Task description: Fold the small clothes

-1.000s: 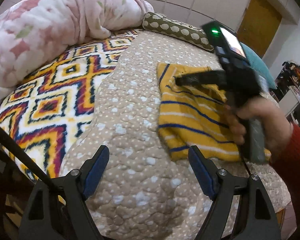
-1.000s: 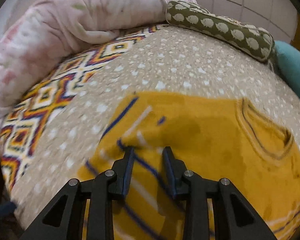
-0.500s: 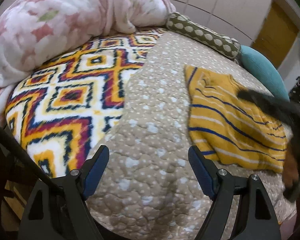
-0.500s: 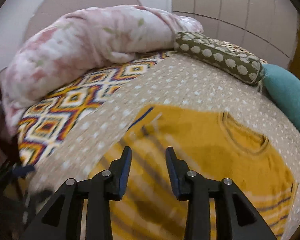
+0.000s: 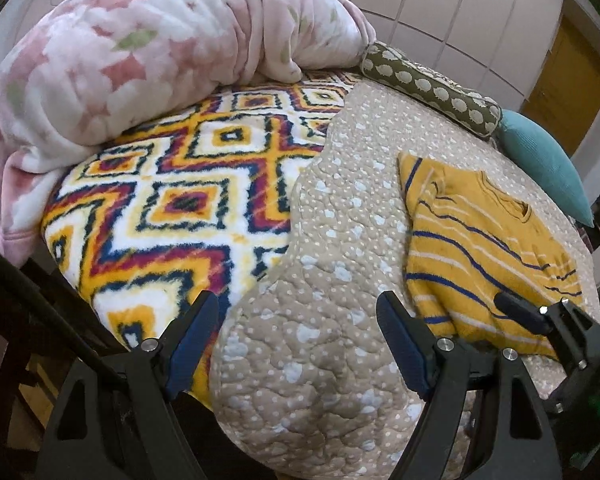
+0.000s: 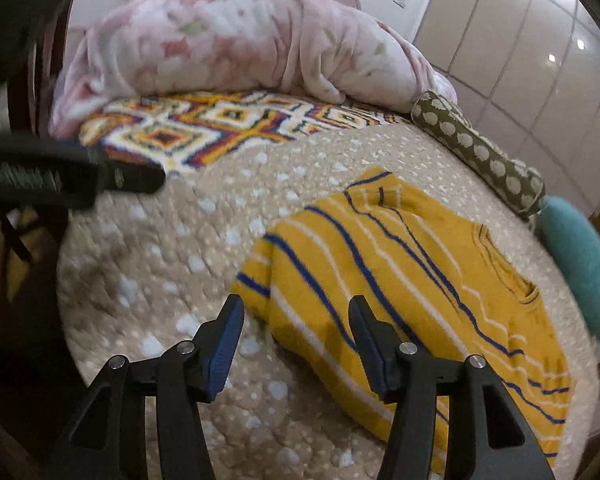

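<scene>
Your yellow striped sweater (image 6: 384,280) lies part-folded on the beige quilt (image 5: 332,264), right half of the bed, one side flapped over the body, collar toward the far right. Your right claw (image 6: 296,344) hovers over the sweater's near left corner, jaws apart and just been opening, nothing pinched between them; the blue pads (image 6: 226,344) sit clear of the knit. Your left claw (image 5: 298,344) hangs over bare quilt near the bed's near edge, jaws wide apart, empty, left of the sweater and not touching it. In the left wrist view the right claw's finger pokes in at the lower right, over the sweater's near hem. Patterned diamond blanket (image 5: 172,200) covers the bed's left part, pink floral comforter (image 5: 148,48) bunched at the far left. Olive dotted bolster (image 5: 432,92) and teal cushion (image 5: 544,160) line the far right edge, just beyond the sweater. White wall panels (image 5: 460,12) behind.
</scene>
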{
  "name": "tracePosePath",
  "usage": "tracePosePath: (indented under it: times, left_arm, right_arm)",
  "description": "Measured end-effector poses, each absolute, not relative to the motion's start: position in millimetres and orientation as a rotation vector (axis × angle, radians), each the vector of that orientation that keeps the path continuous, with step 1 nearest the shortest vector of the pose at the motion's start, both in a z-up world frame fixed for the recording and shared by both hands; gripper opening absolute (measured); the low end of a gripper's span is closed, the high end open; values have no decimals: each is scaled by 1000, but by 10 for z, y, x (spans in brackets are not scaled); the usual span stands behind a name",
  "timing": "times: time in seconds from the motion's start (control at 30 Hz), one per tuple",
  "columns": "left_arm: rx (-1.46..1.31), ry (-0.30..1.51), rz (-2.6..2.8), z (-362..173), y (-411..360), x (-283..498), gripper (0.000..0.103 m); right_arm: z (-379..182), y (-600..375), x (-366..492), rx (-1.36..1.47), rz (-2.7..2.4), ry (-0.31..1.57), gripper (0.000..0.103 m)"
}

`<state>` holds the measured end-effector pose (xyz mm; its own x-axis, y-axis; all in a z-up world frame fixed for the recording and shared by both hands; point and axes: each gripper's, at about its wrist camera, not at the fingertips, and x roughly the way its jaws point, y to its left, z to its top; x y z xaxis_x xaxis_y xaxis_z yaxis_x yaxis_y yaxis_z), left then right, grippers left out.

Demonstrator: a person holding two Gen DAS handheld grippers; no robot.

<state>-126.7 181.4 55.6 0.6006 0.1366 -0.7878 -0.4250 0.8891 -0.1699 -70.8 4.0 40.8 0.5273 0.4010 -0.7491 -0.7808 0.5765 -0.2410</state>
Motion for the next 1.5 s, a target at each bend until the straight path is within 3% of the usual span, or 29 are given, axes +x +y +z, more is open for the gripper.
tracePosePath:
  times: [0.67,0.7,0.77,0.8,0.83,1.17,1.37,1.5]
  left_arm:
    - [-361,860,388,527,1959,-1314,80]
    - [-362,861,389,526,1961,-1316,80]
    - [-360,863,393,526,1967,-1323,80]
    - [-359,864,395,529,1969,-1326,80]
    - [-360,864,397,535,1971,-1329,80]
    - [-366,852,335,758,1805,-1148,80]
    - [-317,858,176,910,1251,-747,80]
    - [-305,878,17,929,723,-427,80]
  right_arm:
    - [62,540,-586,-853,574,584,58]
    - [62,552,-575,-847,578,591,56]
    - [62,554,-552,-816,607,621,36]
    - [60,553,-550,-810,607,627,21]
    - [60,549,-552,-808,593,622,17]
    - [815,-307,-106,-223,578,697,13]
    - [1080,-1603,119,122,408,678,13]
    - [924,-2544,80,286,251,690,13]
